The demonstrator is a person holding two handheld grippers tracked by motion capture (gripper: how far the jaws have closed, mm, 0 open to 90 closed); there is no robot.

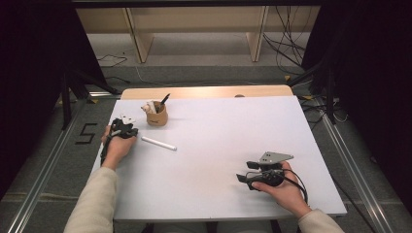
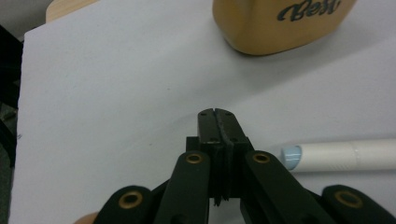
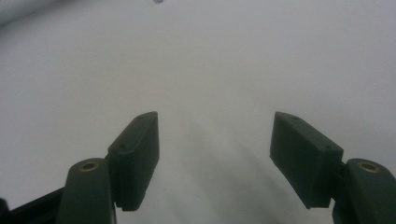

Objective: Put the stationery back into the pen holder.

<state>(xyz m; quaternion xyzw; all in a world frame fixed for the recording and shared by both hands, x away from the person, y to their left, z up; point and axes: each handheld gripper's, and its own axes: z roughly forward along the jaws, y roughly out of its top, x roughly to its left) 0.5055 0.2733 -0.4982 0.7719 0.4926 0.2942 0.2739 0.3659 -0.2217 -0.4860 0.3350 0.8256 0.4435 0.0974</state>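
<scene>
A white marker (image 1: 158,143) with a pale blue end lies on the white table sheet (image 1: 228,121), left of centre. In the left gripper view the white marker (image 2: 343,155) lies just right of my jaws. My left gripper (image 1: 127,127) rests at the table's left edge, close to the marker's left end, jaws pressed together on nothing. The left gripper (image 2: 217,114) points toward a tan pen cup (image 2: 275,23). That pen cup (image 1: 157,115) holds a dark pen and some pale items. My right gripper (image 1: 245,171) sits at the front right, jaws spread wide over the sheet (image 3: 215,135).
The table's wooden far edge (image 1: 204,91) shows beyond the sheet. Behind it stand wooden shelf legs (image 1: 141,43) and loose cables (image 1: 286,43) on the floor. A floor rail (image 1: 43,165) runs along the table's left side.
</scene>
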